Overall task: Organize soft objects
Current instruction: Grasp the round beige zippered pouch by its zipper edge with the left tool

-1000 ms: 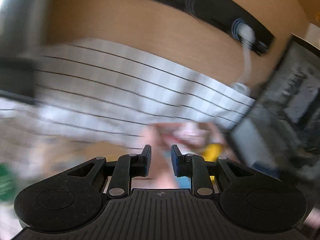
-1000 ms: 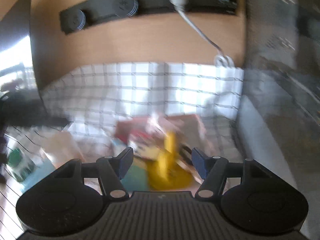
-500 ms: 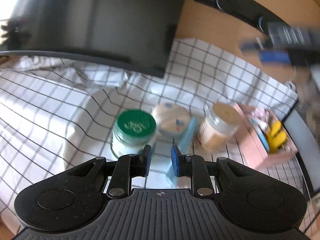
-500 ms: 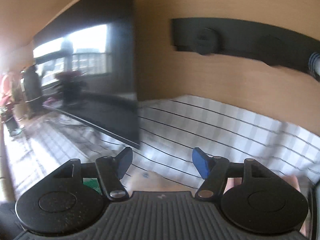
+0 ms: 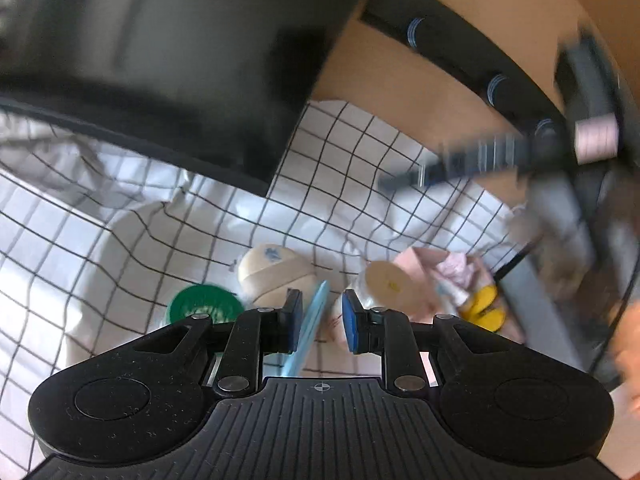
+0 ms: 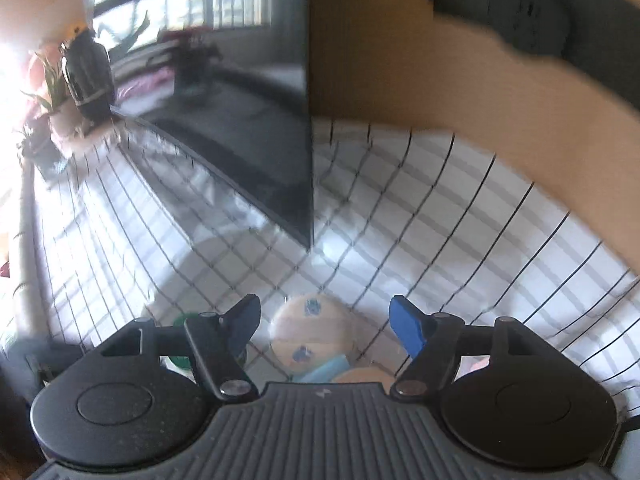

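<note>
"What's on the surface (image 5: pixel 352 168) right now?"

"A white cloth with a black grid (image 5: pixel 120 248) is spread over it, rumpled in places. Near the middle sits a round cream cushion-like thing with small blue marks (image 5: pixel 274 276), just beside a jar with a green lid (image 5: pixel 204 308) on one side and a jar with a pale tan lid (image 5: pixel 386 282) on the other. A light blue flat piece (image 5: pixel 310 328) stands on edge between them."

"And the pink box?"

"The pink box (image 5: pixel 416 264) is beyond the tan-lidded jar, with something pink and crumpled and a yellow item (image 5: pixel 482 304) inside; too blurred to name them properly."

"What about the left tool?"

"The left tool (image 5: pixel 320 320) hovers above the blue piece, its jaws set narrow but apart. The blue edge shows in the gap, and I can't see either pad pressing it."

"The right one?"

"The right tool (image 6: pixel 324 326) is over the cream cushion (image 6: pixel 308 336), jaws opening, wide apart, holding nothing. From the left side it appears only as a blurred dark shape."

"Anything behind?"

"A big black screen (image 6: pixel 248 92) leaning at the back, reflecting a window, against a wooden wall (image 5: pixel 404 76)."
</note>
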A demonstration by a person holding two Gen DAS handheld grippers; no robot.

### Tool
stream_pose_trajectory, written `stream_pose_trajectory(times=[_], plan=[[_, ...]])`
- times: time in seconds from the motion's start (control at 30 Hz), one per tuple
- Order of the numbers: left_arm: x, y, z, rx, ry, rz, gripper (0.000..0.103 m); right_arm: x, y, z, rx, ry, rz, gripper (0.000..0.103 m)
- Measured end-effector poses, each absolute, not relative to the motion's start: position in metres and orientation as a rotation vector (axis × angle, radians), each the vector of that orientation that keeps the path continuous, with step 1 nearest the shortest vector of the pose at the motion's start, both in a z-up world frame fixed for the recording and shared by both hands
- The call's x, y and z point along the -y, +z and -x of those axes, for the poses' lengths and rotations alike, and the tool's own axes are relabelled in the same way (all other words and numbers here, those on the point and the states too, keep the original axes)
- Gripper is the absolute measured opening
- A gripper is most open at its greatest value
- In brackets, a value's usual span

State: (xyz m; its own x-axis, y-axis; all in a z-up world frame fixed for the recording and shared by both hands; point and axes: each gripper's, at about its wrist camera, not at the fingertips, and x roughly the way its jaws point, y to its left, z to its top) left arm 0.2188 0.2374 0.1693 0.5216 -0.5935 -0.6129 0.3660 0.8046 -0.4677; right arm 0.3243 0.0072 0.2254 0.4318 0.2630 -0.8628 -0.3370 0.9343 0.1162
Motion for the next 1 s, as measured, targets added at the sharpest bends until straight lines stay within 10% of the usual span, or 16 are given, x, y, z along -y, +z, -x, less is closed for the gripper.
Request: stream_pose_trajectory(times=[0.1,0.17,0.2,1.0], plan=[[-0.246,0.167,-0.269,-1.004,-0.579,0.426,0.024,-0.003,0.194,-0.346,-1.131,0.360,0.072,0.066],[-0.247,0.158,-0.303,-1.094,-0.564,0.456,0.024,0.000,0.170,-0.358,-1.193,0.367,0.062,0.025],[-0.247,0.151,-0.316,-1.126,-0.564,0.458,0.024,0.004,0.159,-0.363,-1.228,0.366,0.034,0.020],[-0.235,0.035,-0.436,-1.406,-0.661,0.472,0.027,0.010,0.063,-0.408,-1.516,0.255,-0.142,0.019]])
